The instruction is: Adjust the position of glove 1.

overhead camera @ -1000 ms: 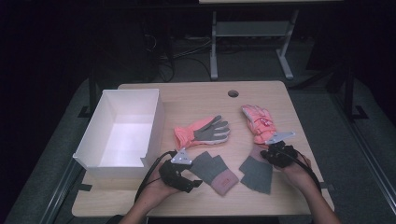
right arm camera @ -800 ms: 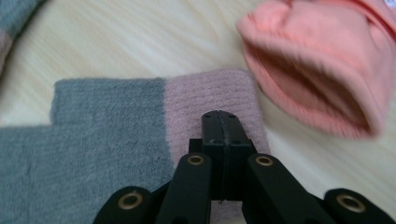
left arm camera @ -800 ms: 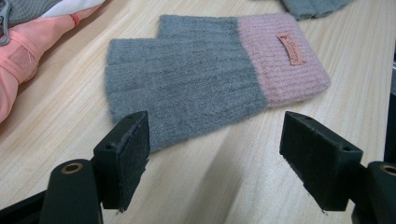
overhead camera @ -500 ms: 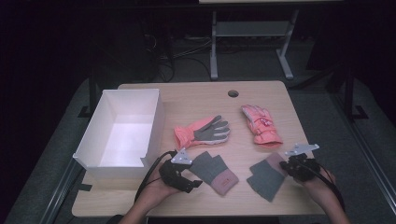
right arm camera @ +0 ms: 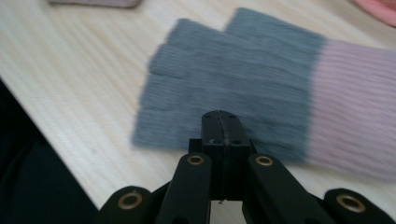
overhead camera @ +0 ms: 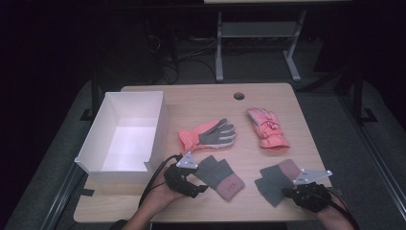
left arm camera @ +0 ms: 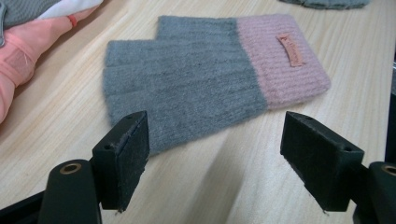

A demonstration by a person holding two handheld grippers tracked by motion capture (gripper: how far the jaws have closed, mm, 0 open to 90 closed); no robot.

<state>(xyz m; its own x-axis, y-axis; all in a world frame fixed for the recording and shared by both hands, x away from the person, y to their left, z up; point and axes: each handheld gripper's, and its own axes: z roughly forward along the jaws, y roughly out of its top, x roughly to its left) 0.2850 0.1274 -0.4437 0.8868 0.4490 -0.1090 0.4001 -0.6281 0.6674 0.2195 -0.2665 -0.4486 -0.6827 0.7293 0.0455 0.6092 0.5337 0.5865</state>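
Two fingerless knitted mitts, grey over the hand with a dusty pink cuff, are laid flat on the near part of the wooden table (overhead camera: 201, 98). The left mitt (overhead camera: 220, 176) is seen just ahead of the left gripper (overhead camera: 197, 188), whose jaws are held wide apart with nothing between them; in the left gripper view a small pink label is shown sewn on that mitt's cuff, and the pads (left arm camera: 135, 154) are kept short of the wool. The right mitt (overhead camera: 278, 180) is found at the right gripper (overhead camera: 290, 192), whose jaws are pressed together; whether an edge of the knit is pinched there cannot be told, since the tip is overlapped by the mitt in the right gripper view and the picture is blurred. A white box (overhead camera: 125, 136) is stood open at the table's left side, and only its bare white floor is seen inside. Farther back, a coral glove with a grey palm (overhead camera: 208, 135) and a pink padded glove (overhead camera: 268, 128) are laid apart. The person's forearms are cut off by the bottom edge.
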